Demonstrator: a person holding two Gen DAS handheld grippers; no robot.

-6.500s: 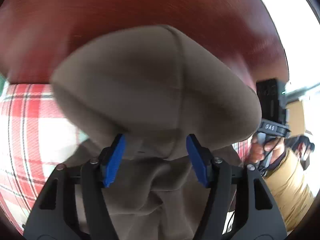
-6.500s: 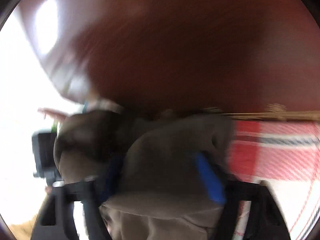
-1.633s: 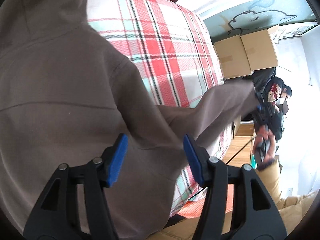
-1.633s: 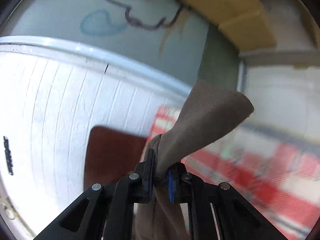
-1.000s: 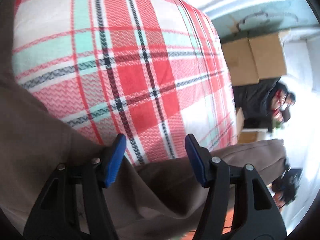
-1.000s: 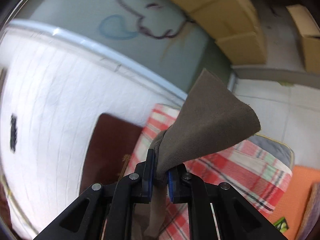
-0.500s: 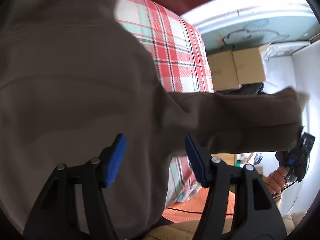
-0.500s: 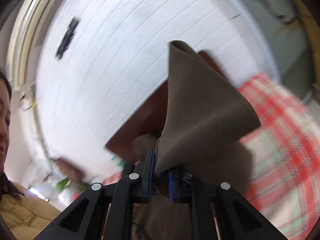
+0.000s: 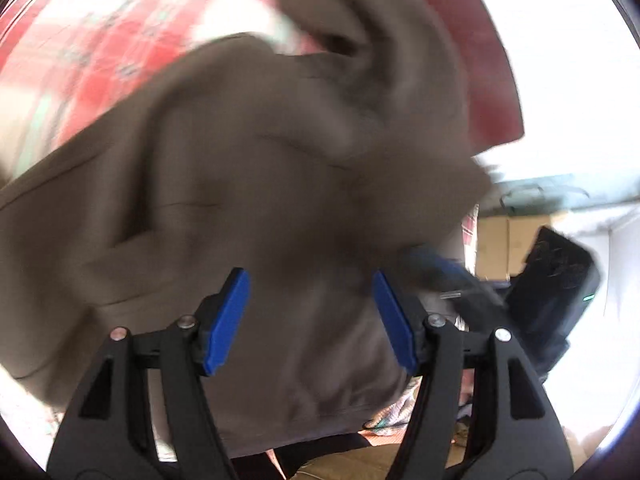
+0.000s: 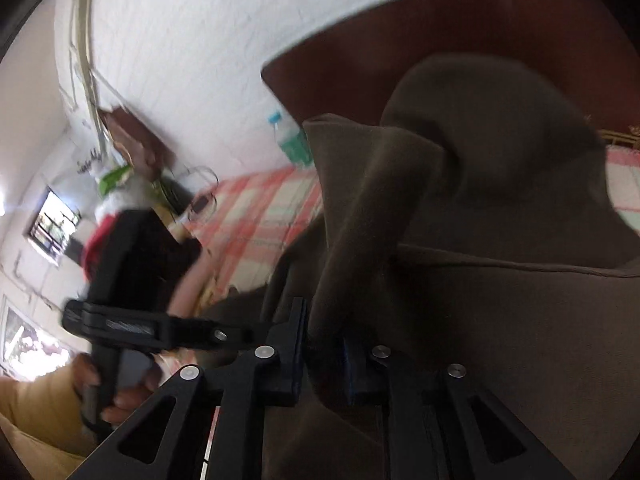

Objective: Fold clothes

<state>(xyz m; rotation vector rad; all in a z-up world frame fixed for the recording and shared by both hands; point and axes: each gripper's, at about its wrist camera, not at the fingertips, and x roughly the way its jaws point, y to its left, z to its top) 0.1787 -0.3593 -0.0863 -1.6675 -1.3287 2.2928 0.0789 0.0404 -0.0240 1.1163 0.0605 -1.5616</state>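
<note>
On plaid bed [image 9: 80,52]: R gripper [image 10: 324,354] pinches sleeve [image 10: 360,208]; L gripper [image 9: 310,316] prob. empty

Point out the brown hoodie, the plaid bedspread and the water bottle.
brown hoodie [image 10: 500,320]: right wrist view, on its body below the hood.
plaid bedspread [image 10: 260,216]: right wrist view, on a bare red-checked patch.
water bottle [image 10: 294,144]: right wrist view, on its green label.

Both fisheye views curve strongly and darken to black at their corners. The left wrist view is heavily motion-blurred across the brown hoodie [image 9: 248,184] and plaid bedspread [image 9: 80,52], with blown-out white glare at its right edge. The right wrist view is dimmer; a bright window [image 10: 52,224] glows at its left edge, and the cloth's folds lie in deep shadow.
</note>
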